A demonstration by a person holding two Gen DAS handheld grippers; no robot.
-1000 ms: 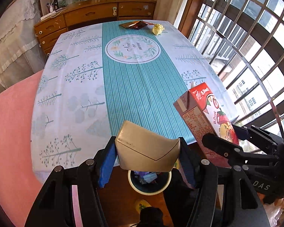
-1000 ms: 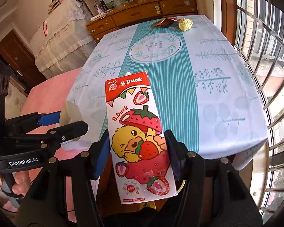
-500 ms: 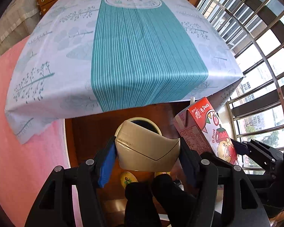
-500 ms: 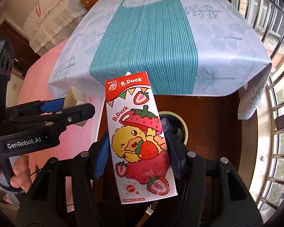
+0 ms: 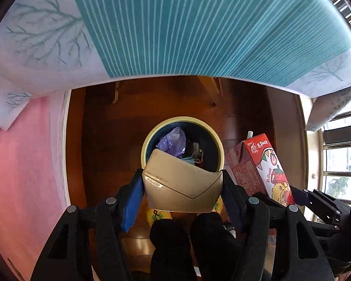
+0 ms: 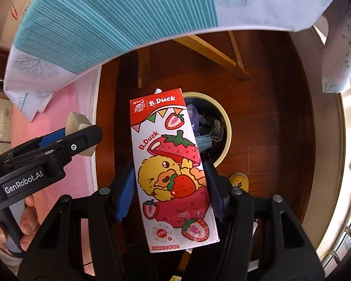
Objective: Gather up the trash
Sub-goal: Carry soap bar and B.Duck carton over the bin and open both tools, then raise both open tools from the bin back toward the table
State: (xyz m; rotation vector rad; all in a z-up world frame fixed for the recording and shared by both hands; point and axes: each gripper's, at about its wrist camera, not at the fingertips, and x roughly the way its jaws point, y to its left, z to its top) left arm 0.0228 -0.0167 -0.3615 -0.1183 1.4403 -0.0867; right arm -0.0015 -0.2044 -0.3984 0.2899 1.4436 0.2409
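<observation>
My left gripper (image 5: pixel 182 187) is shut on a beige box (image 5: pixel 182 190) and holds it above the near rim of a round trash bin (image 5: pixel 149 135) on the wooden floor. The bin holds a purple bag (image 5: pixel 173 140) and a blue face mask. My right gripper (image 6: pixel 170 187) is shut on a red-and-white B.Duck strawberry carton (image 6: pixel 173 168), upright, over the left side of the bin (image 6: pixel 227 126). The carton also shows in the left wrist view (image 5: pixel 259 168), right of the bin. The left gripper with its box (image 6: pixel 78 126) shows at the left of the right wrist view.
The table with its teal striped cloth (image 5: pixel 199 28) overhangs beyond the bin, with wooden legs (image 6: pixel 208 49) under it. A pink rug (image 5: pixel 23 164) lies to the left. Window bars (image 5: pixel 339 159) are at the right. My yellow slippers (image 6: pixel 239 180) stand near the bin.
Both grippers have tilted down and dropped from the tabletop's edge to above the bin, each still holding its item. The bin now shows in full view.
</observation>
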